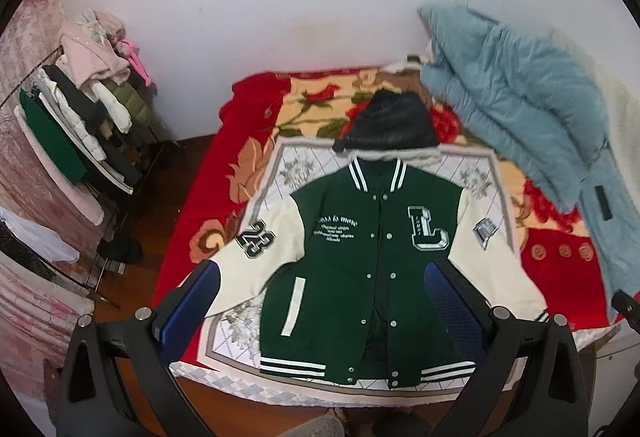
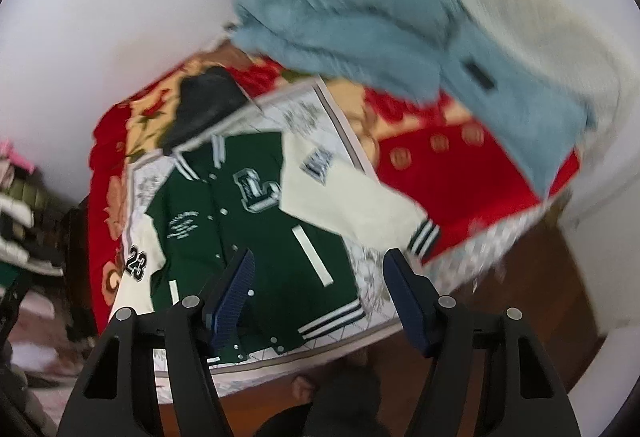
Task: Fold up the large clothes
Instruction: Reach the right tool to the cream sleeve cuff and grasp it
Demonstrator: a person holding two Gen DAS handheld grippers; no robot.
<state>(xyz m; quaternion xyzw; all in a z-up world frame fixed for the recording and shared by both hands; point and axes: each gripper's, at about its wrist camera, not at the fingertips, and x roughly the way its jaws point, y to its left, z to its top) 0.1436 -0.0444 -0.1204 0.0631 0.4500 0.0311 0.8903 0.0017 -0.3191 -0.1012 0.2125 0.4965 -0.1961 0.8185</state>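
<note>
A green varsity jacket [image 1: 360, 257] with cream sleeves, an "L" patch and a "23" patch lies flat, front up and snapped shut, on a white patterned cloth [image 1: 304, 161] on the bed. It also shows in the right wrist view [image 2: 256, 221], tilted. My left gripper [image 1: 324, 289] is open and empty, held above the jacket's lower half. My right gripper [image 2: 320, 277] is open and empty above the jacket's hem on its right side.
A red floral blanket [image 1: 208, 173] covers the bed. A black garment [image 1: 392, 121] lies behind the collar. A light blue padded coat [image 1: 520, 101] is heaped at the back right. A loaded clothes rack [image 1: 92, 105] stands left. Wooden floor [image 1: 160, 181] runs beside the bed.
</note>
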